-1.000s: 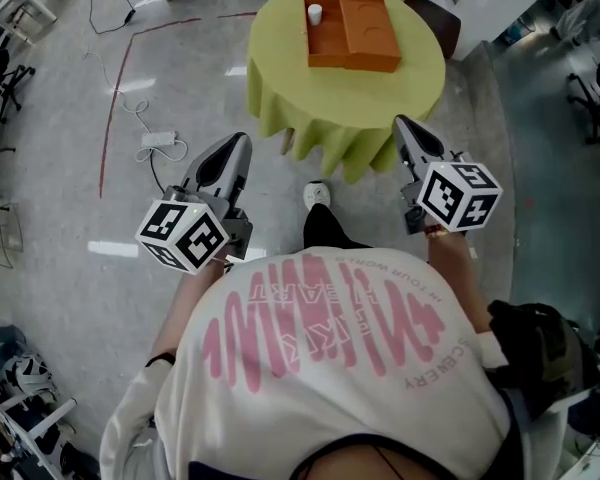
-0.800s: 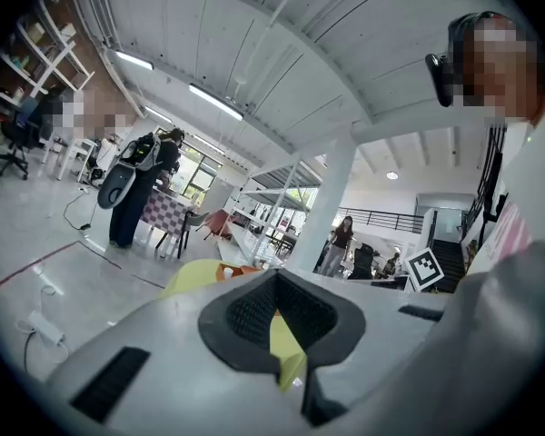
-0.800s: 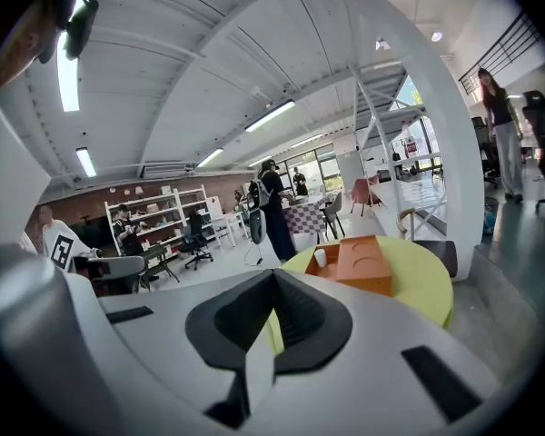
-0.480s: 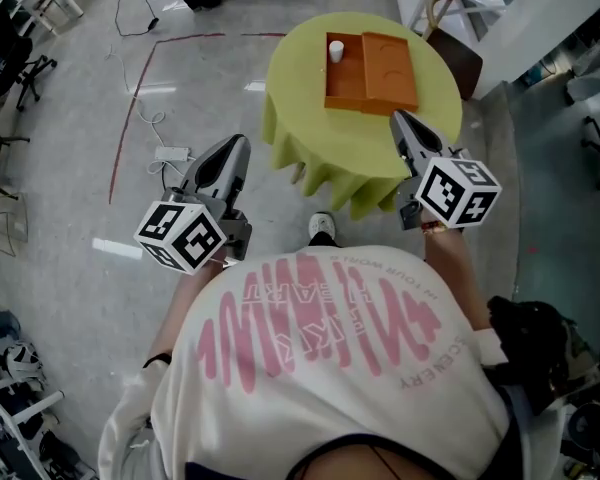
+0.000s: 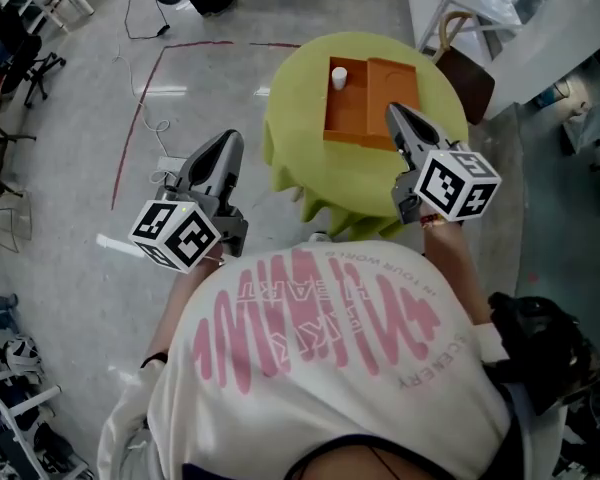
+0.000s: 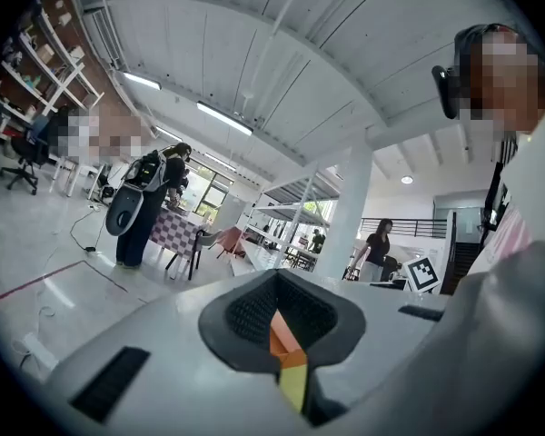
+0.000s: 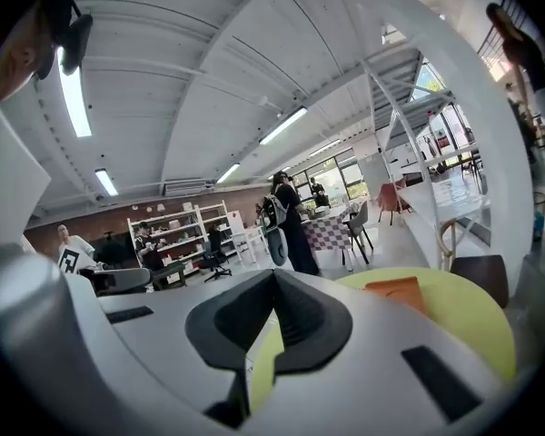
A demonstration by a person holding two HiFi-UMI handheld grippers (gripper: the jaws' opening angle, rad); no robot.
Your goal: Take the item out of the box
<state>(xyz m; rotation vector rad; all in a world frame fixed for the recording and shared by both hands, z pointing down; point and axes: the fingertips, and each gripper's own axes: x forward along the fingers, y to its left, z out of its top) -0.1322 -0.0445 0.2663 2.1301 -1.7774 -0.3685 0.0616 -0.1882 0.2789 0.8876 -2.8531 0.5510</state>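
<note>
Cup point(image 5: 338, 75), small and white, stands upright at the far end of the left compartment of the orange box point(image 5: 380, 83), so the item is not yet out. At the left, our left tool point(image 5: 227, 144) hangs over the floor, short of the counter point(image 5: 290, 138), its jaws together on nothing; we judge it is merely carried along for the approach. The box sits mid-counter on the yellow-green cloth. Our right tool point(image 5: 394, 114), jaws likewise closed and empty, overlaps the box's near right edge, apart from the cup. One tool must open before we reach in.
</note>
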